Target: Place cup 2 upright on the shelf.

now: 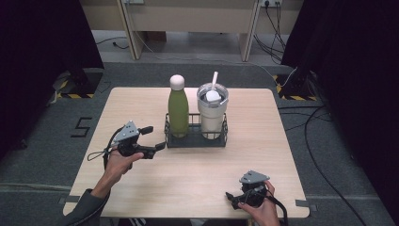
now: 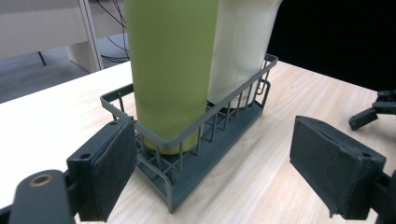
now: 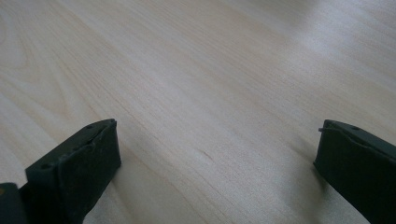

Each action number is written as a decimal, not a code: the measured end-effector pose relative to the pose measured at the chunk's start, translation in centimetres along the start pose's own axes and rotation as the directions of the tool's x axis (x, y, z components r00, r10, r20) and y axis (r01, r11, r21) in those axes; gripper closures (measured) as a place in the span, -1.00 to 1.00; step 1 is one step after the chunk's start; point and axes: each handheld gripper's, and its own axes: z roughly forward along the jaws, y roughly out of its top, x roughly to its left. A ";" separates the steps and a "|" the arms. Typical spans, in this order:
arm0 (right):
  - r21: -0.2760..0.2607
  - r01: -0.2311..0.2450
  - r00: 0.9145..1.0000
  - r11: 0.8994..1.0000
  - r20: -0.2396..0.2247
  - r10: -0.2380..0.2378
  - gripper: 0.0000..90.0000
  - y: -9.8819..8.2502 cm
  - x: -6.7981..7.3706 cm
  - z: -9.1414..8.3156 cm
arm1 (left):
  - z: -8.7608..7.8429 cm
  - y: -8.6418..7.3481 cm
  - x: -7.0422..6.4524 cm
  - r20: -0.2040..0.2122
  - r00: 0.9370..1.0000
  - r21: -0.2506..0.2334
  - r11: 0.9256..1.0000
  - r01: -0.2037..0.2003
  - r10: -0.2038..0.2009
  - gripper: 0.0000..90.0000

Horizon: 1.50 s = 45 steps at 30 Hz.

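Right gripper (image 1: 234, 198): near table (image 1: 263, 141) edge, jaws wide, nothing held, over pale wood-grain surface. Left gripper (image 1: 154, 137): jaws wide, empty, just beside the basket's left end. Basket (image 1: 195, 140): dark wire, rectangular, mid-table, held two items upright. Bottle (image 1: 178, 109): smooth matte green, rounded cream cap, left compartment. Tumbler (image 1: 212, 110): cream, tapered, lidded, white straw, right compartment.

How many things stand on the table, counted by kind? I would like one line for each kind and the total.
Green bottle: 1
White tumbler with straw: 1
Dark wire basket holding both: 1
Handheld claws, both open: 2 (left claw, right claw)
Total: 5
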 end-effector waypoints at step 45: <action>0.000 0.000 1.000 1.000 0.000 0.000 -0.99 0.0 0.0 0.0 | -3.1 -7.3 -1.8 -0.005 1.000 0.115 0.993 0.027 -0.027 -0.67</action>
